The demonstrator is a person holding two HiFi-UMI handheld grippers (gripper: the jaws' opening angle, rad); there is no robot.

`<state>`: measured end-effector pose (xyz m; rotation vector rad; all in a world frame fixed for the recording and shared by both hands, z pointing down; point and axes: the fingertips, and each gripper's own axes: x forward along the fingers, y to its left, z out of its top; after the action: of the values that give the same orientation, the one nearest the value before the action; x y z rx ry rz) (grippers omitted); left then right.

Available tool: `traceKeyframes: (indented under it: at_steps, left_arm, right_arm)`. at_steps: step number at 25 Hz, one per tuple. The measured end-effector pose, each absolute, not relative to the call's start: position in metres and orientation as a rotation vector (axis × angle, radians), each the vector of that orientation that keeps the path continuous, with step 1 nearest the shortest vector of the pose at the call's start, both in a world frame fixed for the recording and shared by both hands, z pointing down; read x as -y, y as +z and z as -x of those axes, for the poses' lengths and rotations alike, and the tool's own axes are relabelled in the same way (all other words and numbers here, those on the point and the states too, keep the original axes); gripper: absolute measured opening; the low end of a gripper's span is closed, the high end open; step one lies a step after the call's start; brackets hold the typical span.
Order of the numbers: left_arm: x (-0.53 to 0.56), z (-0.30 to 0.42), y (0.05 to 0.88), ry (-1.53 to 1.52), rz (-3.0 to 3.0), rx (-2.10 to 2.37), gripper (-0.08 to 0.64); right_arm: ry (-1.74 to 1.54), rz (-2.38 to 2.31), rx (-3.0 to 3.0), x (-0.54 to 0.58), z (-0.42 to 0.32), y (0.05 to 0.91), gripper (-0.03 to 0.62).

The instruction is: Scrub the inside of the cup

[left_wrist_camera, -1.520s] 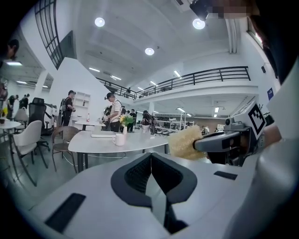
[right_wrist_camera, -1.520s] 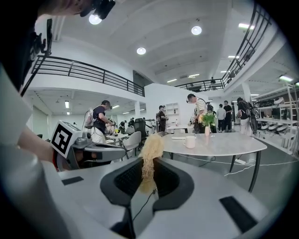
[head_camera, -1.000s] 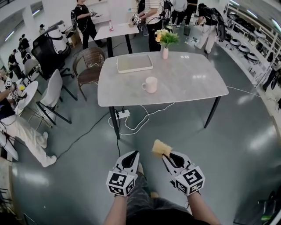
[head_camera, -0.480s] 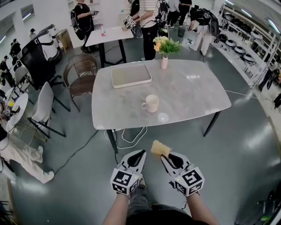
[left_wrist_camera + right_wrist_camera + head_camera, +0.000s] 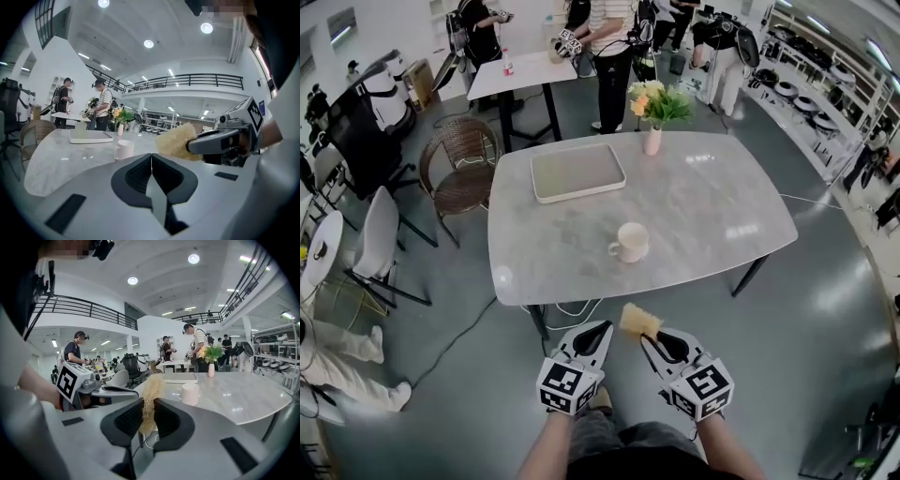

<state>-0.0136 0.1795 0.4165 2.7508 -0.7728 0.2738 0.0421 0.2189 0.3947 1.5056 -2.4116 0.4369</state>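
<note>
Tho well beyond fingers point(image 5: 592, 336), cup point(image 5: 631, 242) ahead.

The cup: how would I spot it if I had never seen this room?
Find the big grey table in the middle of the floor. A flat tray and a vase of flowers sit toward its far side; the cup stands alone nearer the front edge. It is the only small, pale, round thing with a handle.

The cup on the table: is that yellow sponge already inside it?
No, the sponge is clamped in the right gripper, short of the table where the cup stands.
</note>
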Motion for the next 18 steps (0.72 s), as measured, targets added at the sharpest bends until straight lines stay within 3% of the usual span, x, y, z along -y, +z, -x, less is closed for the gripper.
traceKeyframes:
  at_steps: [18]
  left_arm:
    - [-0.095,0.001,0.443,0.378,-2.736,0.710,0.014]
  right_arm:
    - [0.501,-1.478,2.387,-0.128,-0.073,0.421,0.060]
